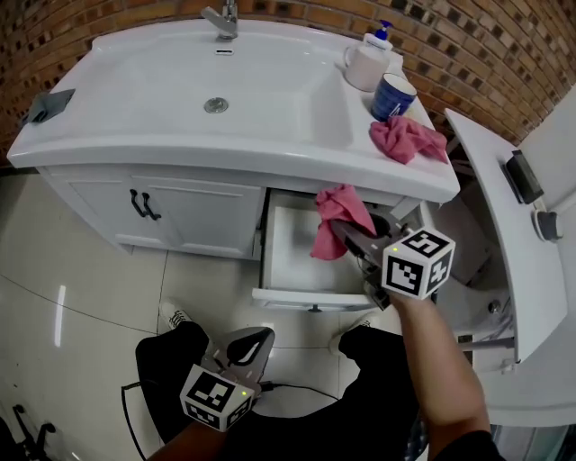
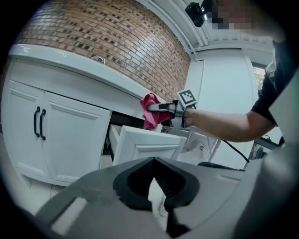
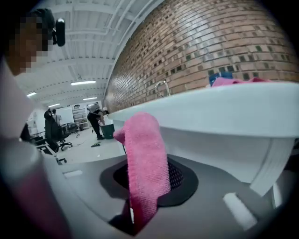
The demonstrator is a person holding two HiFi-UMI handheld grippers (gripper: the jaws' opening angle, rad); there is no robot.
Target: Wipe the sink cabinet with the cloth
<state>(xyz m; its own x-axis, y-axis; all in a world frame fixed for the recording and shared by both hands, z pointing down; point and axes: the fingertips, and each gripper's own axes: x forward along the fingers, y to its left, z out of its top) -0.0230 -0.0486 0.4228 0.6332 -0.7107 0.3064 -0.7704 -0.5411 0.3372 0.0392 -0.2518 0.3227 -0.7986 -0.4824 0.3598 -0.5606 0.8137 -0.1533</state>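
The white sink cabinet (image 1: 198,214) has its right-hand drawer (image 1: 290,245) pulled open. My right gripper (image 1: 337,229) is shut on a pink cloth (image 1: 340,207), held against the cabinet's front edge just under the countertop, above the open drawer. In the right gripper view the pink cloth (image 3: 145,163) hangs over the closed jaws, with the counter edge (image 3: 219,112) close ahead. My left gripper (image 1: 255,338) hangs low over the floor, away from the cabinet, shut and holding nothing. The left gripper view shows its jaws (image 2: 154,162) together, and the cloth (image 2: 150,114) above the drawer front (image 2: 145,145).
A second pink cloth (image 1: 407,138), a blue mug (image 1: 392,94), a white mug (image 1: 365,65) and a soap bottle (image 1: 382,34) sit on the counter's right end. The faucet (image 1: 222,18) is at the back. A white fixture (image 1: 504,198) stands close on the right.
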